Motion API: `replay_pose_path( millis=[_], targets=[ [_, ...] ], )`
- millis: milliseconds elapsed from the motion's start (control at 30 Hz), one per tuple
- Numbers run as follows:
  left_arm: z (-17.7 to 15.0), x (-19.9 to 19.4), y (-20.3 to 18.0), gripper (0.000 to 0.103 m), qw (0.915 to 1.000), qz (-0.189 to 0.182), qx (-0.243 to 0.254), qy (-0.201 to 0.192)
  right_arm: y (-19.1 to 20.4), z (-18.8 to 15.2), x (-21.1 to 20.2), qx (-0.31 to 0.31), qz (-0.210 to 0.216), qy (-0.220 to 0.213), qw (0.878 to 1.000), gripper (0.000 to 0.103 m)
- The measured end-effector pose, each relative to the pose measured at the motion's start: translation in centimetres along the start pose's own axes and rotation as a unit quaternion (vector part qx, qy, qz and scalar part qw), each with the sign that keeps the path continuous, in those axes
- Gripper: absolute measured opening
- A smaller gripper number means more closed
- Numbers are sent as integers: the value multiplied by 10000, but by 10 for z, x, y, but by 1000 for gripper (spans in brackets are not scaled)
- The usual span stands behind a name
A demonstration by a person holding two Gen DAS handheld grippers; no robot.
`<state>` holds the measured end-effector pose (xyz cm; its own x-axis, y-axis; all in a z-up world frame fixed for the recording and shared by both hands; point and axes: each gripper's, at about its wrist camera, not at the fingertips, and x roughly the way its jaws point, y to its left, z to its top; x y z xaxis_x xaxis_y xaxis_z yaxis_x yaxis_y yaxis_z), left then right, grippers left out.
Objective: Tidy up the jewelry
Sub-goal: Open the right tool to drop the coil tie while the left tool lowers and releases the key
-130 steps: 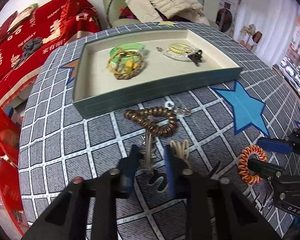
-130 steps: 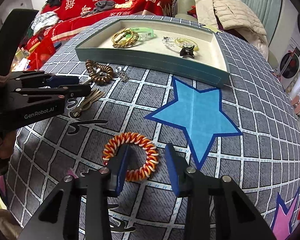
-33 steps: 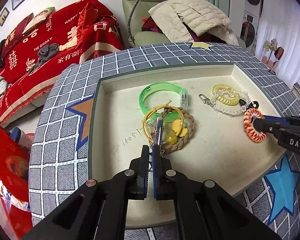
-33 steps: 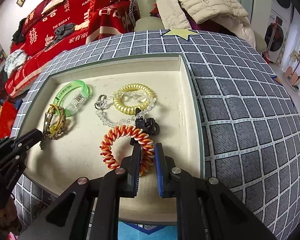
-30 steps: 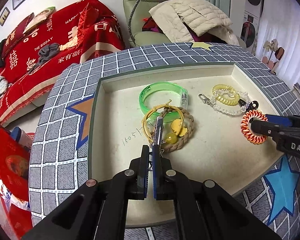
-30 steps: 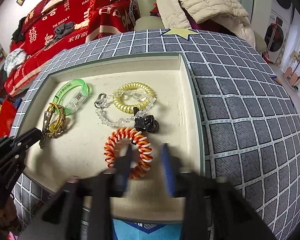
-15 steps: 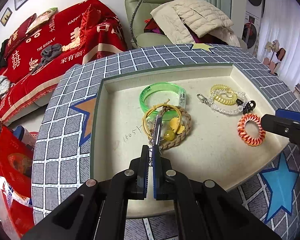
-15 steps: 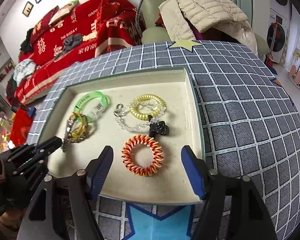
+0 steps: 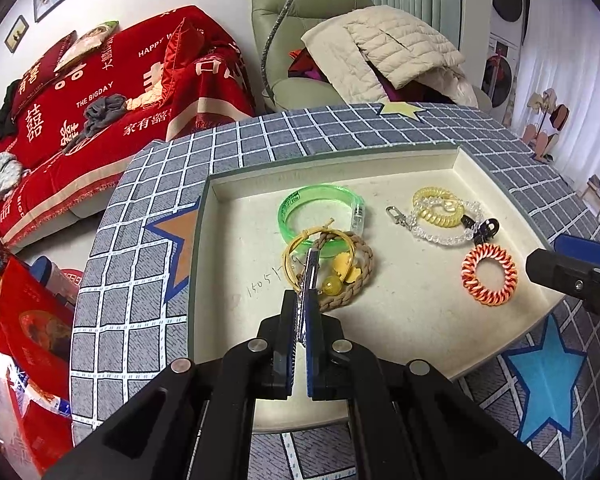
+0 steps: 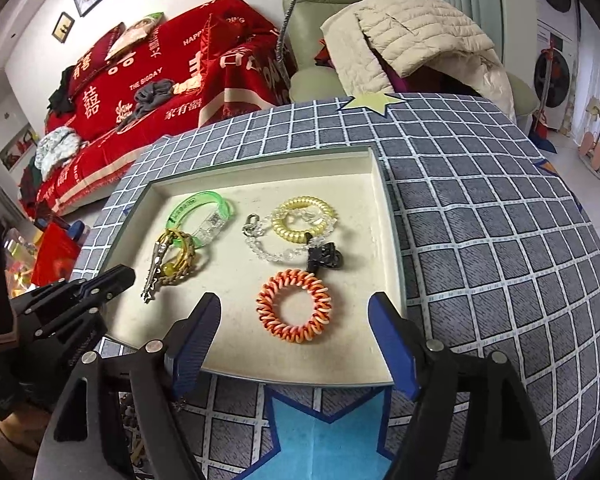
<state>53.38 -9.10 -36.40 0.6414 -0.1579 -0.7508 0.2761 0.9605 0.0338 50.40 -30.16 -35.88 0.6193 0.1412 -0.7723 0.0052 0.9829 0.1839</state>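
The right gripper (image 10: 294,342) has let go of the orange coil hair tie (image 10: 294,306), which a second ago was pinched between its fingers; the jaws now stand spread wide and have drawn back to the near edge of the tray (image 10: 392,216), one finger to each side of the tie without touching it. The tie lies flat on the tray floor toward the near right corner, just in front of the small black clip (image 10: 325,258) and the yellow coil tie (image 10: 303,214) ringed by the clear bead chain (image 10: 266,254). That delivery looks finished. The left gripper (image 9: 300,344) is still pressed together on a thin metal hair clip (image 9: 310,276), holding it low over the left-middle of the tray, its tip lying across the braided brown bracelet (image 9: 354,276) and gold cord beside the green bangle (image 9: 320,210). Whether the clip already rests on that pile or hangs just above it is hard to tell from either view. So the left side's drop is probably the step in hand: opening there should leave the clip in the tray. Past the near edge, in the right wrist view, something small and dark lies on the grid-patterned cloth (image 10: 500,280), too hidden to name, so more may remain to collect.
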Motion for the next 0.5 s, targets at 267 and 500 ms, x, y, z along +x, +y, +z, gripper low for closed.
replay_pose_path(
  millis=[267,500],
  targets=[
    [2,-9,4,24,9999,-71,-79,-63,-7,-4,-15,120,63,-136,9998,81],
    [-5,-19,8,103,9996,82,-80,-268,-10,-12,-32,359,328,-274,9984,86]
  ],
)
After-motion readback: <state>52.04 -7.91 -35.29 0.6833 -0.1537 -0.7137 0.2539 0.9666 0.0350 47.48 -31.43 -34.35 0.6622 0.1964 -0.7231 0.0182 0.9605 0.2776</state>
